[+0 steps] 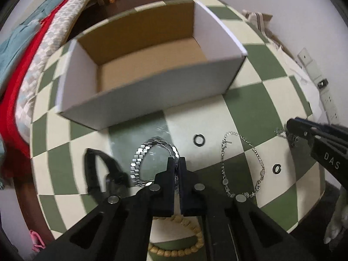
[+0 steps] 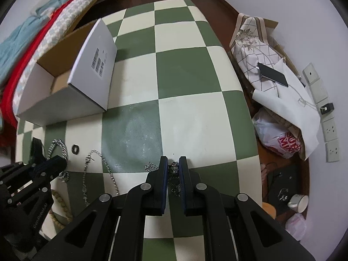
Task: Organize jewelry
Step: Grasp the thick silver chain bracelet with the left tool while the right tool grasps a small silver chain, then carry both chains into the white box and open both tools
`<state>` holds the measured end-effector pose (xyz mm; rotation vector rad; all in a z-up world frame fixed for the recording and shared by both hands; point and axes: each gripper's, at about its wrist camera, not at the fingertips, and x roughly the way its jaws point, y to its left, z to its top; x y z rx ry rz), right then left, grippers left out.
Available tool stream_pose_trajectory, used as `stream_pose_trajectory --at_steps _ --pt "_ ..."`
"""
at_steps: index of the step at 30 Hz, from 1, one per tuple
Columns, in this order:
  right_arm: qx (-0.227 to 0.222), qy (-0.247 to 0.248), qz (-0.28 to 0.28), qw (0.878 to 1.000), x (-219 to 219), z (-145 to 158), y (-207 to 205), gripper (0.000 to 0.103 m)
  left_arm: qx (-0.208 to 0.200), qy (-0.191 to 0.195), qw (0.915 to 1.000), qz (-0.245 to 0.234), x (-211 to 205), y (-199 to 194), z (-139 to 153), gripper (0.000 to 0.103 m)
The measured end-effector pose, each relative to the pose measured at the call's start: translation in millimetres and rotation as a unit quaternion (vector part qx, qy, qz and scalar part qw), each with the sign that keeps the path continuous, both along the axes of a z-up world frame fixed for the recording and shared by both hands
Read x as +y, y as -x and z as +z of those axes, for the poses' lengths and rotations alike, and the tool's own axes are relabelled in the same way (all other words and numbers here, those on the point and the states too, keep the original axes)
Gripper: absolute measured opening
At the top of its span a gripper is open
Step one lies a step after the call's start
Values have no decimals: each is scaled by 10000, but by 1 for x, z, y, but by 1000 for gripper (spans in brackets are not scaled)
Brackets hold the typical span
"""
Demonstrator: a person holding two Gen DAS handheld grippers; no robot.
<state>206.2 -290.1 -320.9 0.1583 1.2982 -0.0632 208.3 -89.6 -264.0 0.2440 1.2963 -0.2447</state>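
Just beyond the metal watch (image 1: 155,162), open box (image 1: 139,65) (near wall close).

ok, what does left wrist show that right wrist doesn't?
Left wrist only: the box's bare brown floor, the wooden bead bracelet, a second small ring, and the left gripper shut on the silver watch band.

Right wrist only: the barcode label, a phone, and the right gripper closed on a small chain.

Both: cardboard box, checkered table, black ring, long silver chain.
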Motion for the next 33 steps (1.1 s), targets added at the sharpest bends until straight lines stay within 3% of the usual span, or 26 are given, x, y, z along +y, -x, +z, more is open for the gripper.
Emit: stream_pose_trajectory --at_steps 6,14,25,33 --pt "-198 -279 -111 9994 -4 16 6 10 -269 269 9988 317 22 1 37 0" --pt "-634 -765 -334 9945 -11 61 12 10 -553 649 9948 558 37 5 85 0" --pt "-1300 -971 6 9867 17 152 8 10 -1020 1051 9865 734 47 -5 153 0" --pt "-1849 -940 472 9771 57 229 -18 10 -1471 1197 9789 763 53 -37 203 0"
